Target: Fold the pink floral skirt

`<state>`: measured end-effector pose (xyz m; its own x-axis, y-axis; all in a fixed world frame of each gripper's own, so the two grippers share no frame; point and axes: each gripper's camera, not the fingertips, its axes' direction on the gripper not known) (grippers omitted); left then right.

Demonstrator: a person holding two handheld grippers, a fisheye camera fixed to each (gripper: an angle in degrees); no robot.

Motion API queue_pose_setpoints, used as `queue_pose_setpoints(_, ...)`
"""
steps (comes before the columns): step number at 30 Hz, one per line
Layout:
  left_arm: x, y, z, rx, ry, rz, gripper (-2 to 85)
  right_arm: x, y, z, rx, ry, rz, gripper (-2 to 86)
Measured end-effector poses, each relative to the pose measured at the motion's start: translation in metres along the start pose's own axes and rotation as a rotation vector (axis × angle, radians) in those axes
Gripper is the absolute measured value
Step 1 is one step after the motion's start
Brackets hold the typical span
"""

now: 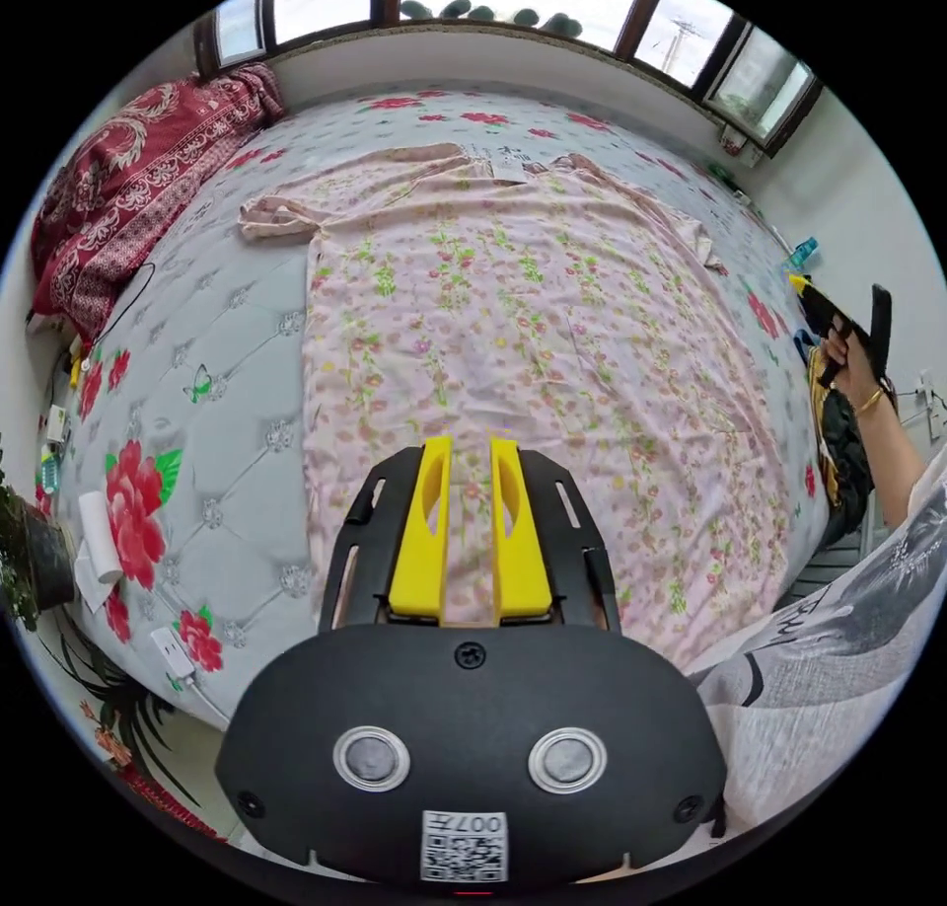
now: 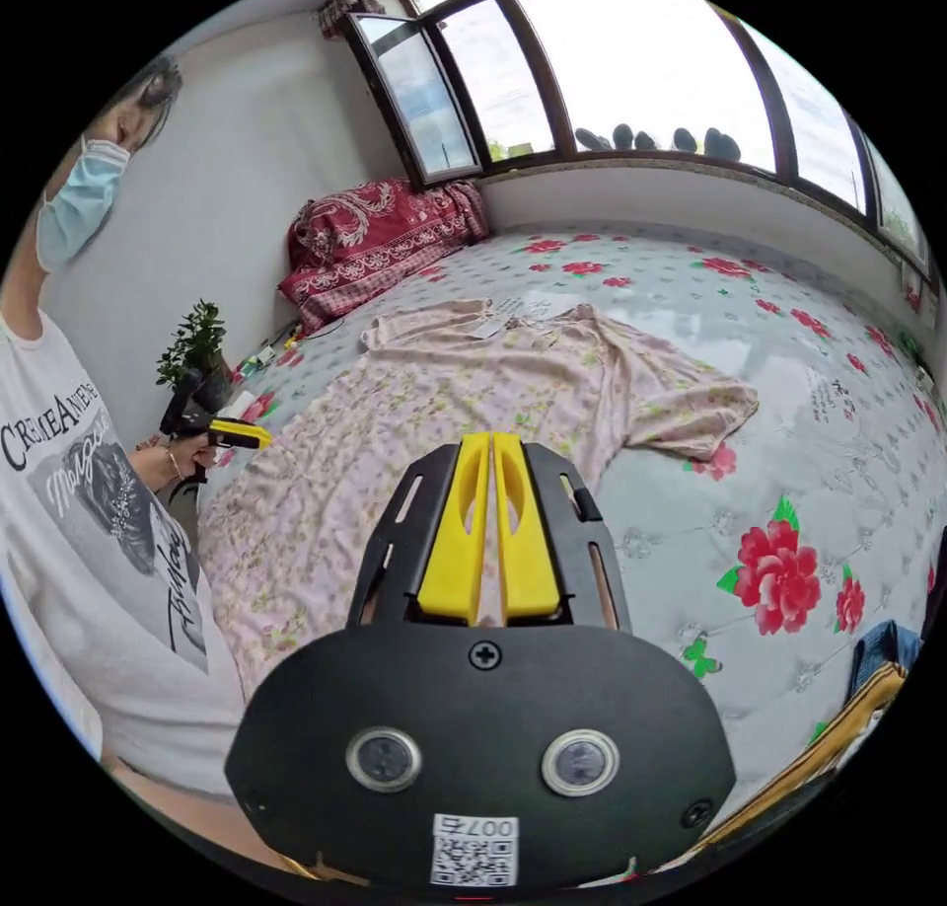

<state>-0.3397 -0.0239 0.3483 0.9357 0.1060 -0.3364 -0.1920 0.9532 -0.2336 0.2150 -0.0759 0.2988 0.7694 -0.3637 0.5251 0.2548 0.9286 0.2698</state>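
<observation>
The pink floral skirt [image 1: 533,334] lies spread out flat on the bed, its waist end towards the window. My left gripper [image 1: 472,442] hovers over the skirt's near hem, its yellow jaws a little apart with nothing between them. In the right gripper view the skirt [image 2: 473,393] stretches away to the left of my right gripper [image 2: 490,437], whose jaws are closed tip to tip and empty. A hand holds the right gripper [image 1: 829,319] off the bed's right side. The left gripper [image 2: 212,430] is seen in the person's other hand at the left.
The grey bedsheet [image 1: 197,432] with red flowers covers the bed. A red patterned quilt [image 1: 128,186] is piled in the far left corner under the windows. A white roll [image 1: 99,541] and a power strip [image 1: 173,654] lie near the left edge. A potted plant [image 2: 197,343] stands by the wall.
</observation>
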Motion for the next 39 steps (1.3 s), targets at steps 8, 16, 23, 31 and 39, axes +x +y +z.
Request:
queue_pose_setpoints(8,-0.07,0.161,-0.054,0.058,0.232,-0.022,11.9,-0.123,0.102,-0.086,-0.032,-0.105,0.068,8.8)
queue_pose_setpoints(16,-0.132,0.33,-0.045,-0.042,0.232,-0.023,13.9,-0.174,0.273,-0.113,-0.217,-0.01,0.296,13.7)
queue_pose_setpoints(23,-0.16,0.402,-0.023,-0.07,0.18,0.023,14.3,-0.179,0.396,-0.12,-0.196,-0.015,0.409,15.3)
queue_pose_setpoints(31,-0.183,0.425,0.043,-0.07,0.14,0.073,14.7,-0.16,0.468,-0.071,-0.262,0.007,0.329,17.6)
queue_pose_setpoints(39,-0.203,0.422,0.096,0.024,0.174,0.209,15.9,-0.134,0.492,0.001,-0.234,-0.06,0.218,16.1)
